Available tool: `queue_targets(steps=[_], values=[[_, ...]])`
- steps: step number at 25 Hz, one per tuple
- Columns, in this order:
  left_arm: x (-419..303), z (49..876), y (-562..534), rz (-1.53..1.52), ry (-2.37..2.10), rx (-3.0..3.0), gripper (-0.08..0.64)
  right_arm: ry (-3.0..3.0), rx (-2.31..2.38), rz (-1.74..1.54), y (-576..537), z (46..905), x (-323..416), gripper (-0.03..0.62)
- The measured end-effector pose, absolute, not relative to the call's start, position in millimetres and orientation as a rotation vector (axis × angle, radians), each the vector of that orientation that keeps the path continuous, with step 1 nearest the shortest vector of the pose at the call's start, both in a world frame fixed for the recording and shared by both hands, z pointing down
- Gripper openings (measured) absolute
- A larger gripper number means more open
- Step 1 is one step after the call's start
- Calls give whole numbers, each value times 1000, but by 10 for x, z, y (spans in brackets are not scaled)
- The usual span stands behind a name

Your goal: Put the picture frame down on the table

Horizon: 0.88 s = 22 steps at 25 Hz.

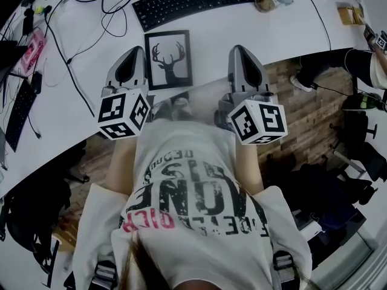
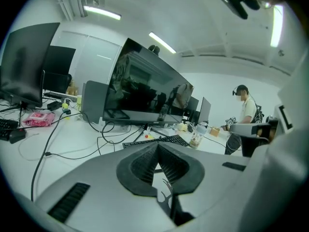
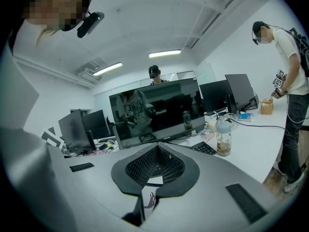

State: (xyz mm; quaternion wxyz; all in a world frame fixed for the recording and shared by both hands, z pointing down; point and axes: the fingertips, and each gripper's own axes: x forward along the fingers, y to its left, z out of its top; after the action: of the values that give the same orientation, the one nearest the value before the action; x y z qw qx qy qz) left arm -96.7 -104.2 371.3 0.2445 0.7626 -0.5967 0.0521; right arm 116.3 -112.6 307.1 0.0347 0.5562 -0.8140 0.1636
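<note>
The picture frame (image 1: 168, 59) lies, seemingly flat, on the table (image 1: 290, 35) just this side of the keyboard (image 1: 193, 2). It looks stiff, light and probably glass-fronted, so it is best pinched by opposite edges. The left gripper (image 1: 135, 52) and right gripper (image 1: 239, 49) flank it, jaws closed on nothing. Only the head view shows it whole; the gripper views catch slivers.

The picture frame (image 1: 169, 59) has a matt black border round a white paper print. The table (image 1: 284, 35) is smooth and white, and the floor (image 1: 308, 110) on the right is wood planking. The left gripper (image 1: 138, 52) and right gripper (image 1: 239, 50) have matt grey plastic shells and black ribbed pads (image 2: 142, 166). The far monitor (image 2: 145, 91) is glossy black. The near shirt (image 1: 193, 204) is white printed cloth.
</note>
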Motion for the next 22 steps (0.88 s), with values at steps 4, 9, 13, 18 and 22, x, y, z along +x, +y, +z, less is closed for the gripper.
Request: queue_targets(steps=[4, 9, 13, 18, 22], values=[[-984, 3514, -1112, 96, -1650, 2114, 2, -2515, 1702, 478, -1157, 3022, 1159, -2], [-970, 3276, -1178, 37, -1663, 2161, 2, -2534, 1700, 451, -1197, 2940, 1148, -1], [-932, 3132, -1167, 7, -1663, 2185, 2, -2558, 1702, 451, -1201, 2851, 1134, -2], [-907, 2988, -1145, -34, -1666, 2208, 2, -2611, 1697, 467, -1198, 2739, 1100, -2], [-900, 2909, -1114, -59, -1675, 2220, 2, -2633, 1694, 451, -1165, 2669, 1094, -2]])
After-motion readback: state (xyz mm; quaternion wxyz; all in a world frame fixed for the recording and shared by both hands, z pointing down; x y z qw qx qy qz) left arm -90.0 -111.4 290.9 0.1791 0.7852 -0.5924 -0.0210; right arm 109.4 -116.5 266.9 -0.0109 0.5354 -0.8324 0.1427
